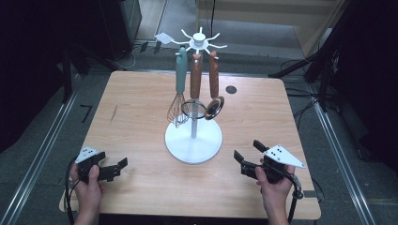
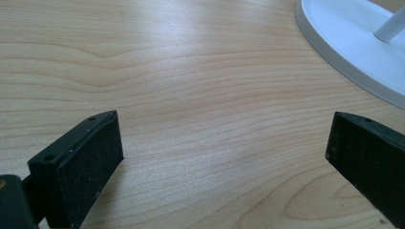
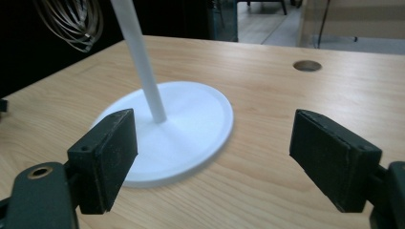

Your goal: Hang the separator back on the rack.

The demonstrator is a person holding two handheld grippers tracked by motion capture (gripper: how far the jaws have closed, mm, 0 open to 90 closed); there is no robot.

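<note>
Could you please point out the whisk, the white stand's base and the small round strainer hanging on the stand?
whisk (image 1: 178,108), high view, on its wire loops.
white stand's base (image 1: 206,144), high view, on the bare disc right of the pole.
round strainer (image 1: 193,109), high view, on its ring.

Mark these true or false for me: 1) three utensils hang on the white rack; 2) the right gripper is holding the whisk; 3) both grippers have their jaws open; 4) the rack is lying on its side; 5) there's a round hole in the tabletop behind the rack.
1) True: a whisk and two wooden-handled utensils hang on the rack.
2) False: the right gripper holds nothing; the whisk hangs on the rack.
3) True: the left gripper and the right one both stand open and empty.
4) False: the rack stands upright on its round base.
5) True: the hole is behind it, to the right.
</note>
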